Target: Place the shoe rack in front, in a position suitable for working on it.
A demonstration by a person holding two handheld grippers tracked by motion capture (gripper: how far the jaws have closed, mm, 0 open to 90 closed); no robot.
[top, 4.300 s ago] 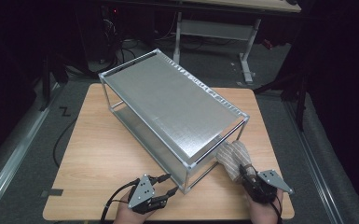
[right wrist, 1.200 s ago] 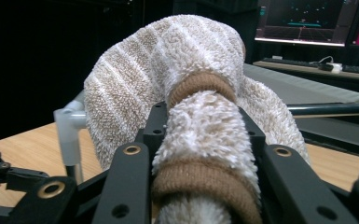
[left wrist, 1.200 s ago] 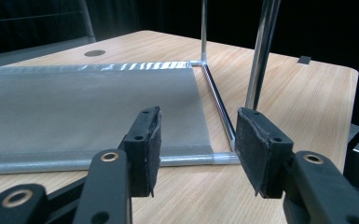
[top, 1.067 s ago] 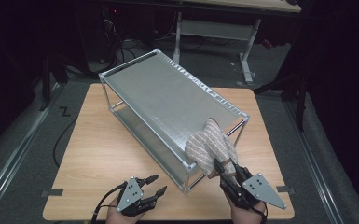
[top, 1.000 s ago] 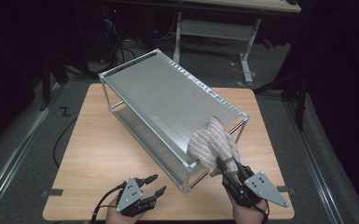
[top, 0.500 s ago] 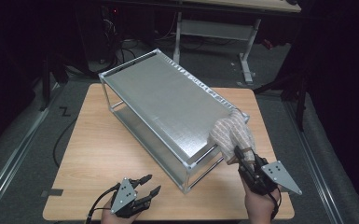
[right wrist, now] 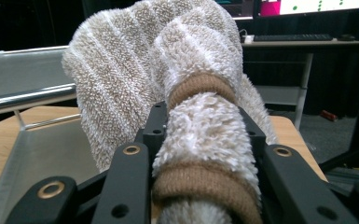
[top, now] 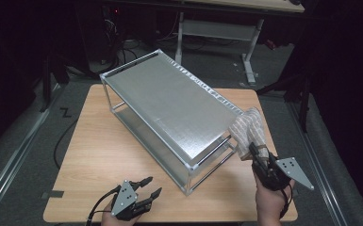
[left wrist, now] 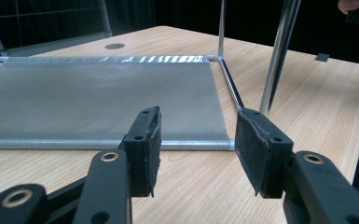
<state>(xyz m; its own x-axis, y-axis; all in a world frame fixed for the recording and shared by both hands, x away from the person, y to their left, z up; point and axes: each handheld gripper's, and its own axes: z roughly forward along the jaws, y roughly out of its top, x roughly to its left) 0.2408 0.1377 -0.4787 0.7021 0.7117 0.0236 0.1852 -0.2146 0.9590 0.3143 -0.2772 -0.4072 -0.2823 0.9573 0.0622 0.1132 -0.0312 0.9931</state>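
A silver two-shelf metal rack (top: pixel 169 108) stands slantwise on the wooden table (top: pixel 99 150). My right gripper (top: pixel 255 151) is shut on a beige-and-white striped terry towel (top: pixel 249 128), which rises from the jaws beside the rack's near right end. In the right gripper view the towel (right wrist: pixel 168 56), ringed by brown bands, bulges between the jaws of the right gripper (right wrist: pixel 205 135), with the rack's upper shelf (right wrist: pixel 23 74) to the left. My left gripper (top: pixel 152 186) rests open near the table's front edge. In the left gripper view the left gripper (left wrist: pixel 196 149) faces the lower shelf (left wrist: pixel 98 98) with nothing between its jaws.
A rack post (left wrist: pixel 277 56) stands just past my left jaws. Behind the table is a desk on white legs (top: pixel 217 28). A keyboard (right wrist: pixel 289 37) lies on a far desk. A cable (top: pixel 61 141) trails over the grey floor at the left.
My right gripper has carried the towel rightward, from over the rack's near top corner to beside its right end. The left gripper has stayed put and open.
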